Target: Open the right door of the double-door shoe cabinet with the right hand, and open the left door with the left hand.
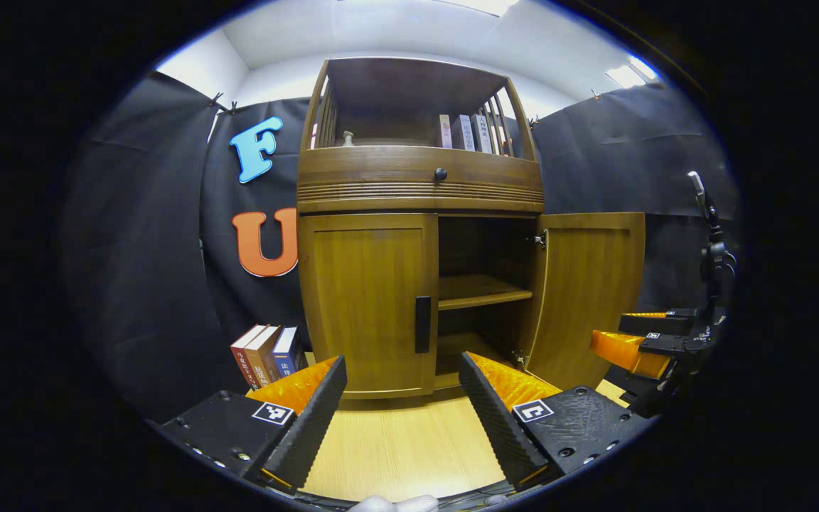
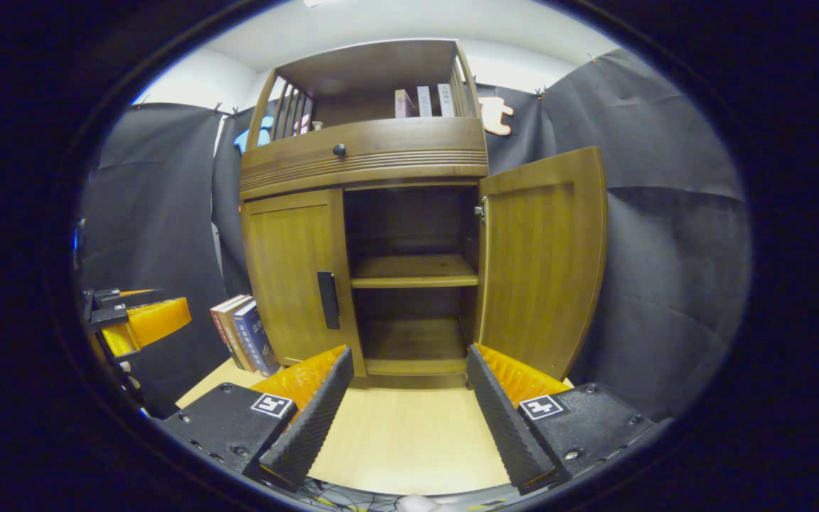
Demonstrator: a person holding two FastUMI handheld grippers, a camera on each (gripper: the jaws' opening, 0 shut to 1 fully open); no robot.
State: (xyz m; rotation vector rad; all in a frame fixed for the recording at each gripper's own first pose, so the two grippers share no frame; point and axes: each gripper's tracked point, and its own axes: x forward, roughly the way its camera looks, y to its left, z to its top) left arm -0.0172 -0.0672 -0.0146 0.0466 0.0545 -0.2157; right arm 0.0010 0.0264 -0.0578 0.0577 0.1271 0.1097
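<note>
The wooden shoe cabinet [image 1: 420, 192] stands ahead on a light wooden floor. Its left door [image 1: 367, 299] is closed, with a black vertical handle [image 1: 422, 323] at its inner edge. The right door [image 1: 591, 299] is swung wide open, baring two inner shelves [image 1: 480, 290]. My left gripper [image 1: 402, 359] is open and empty, a short way in front of the left door. In the right gripper view the right door [image 2: 544, 263] stands open and the left door's handle [image 2: 327, 299] shows. My right gripper [image 2: 409, 350] is open, empty, and faces the open compartment.
A few books [image 1: 267, 352] lean on the floor left of the cabinet. A drawer with a round knob [image 1: 440, 173] sits above the doors, and more books [image 1: 470, 133] stand on the top shelf. Black cloth walls close in both sides. The other gripper [image 1: 637, 341] hovers at right.
</note>
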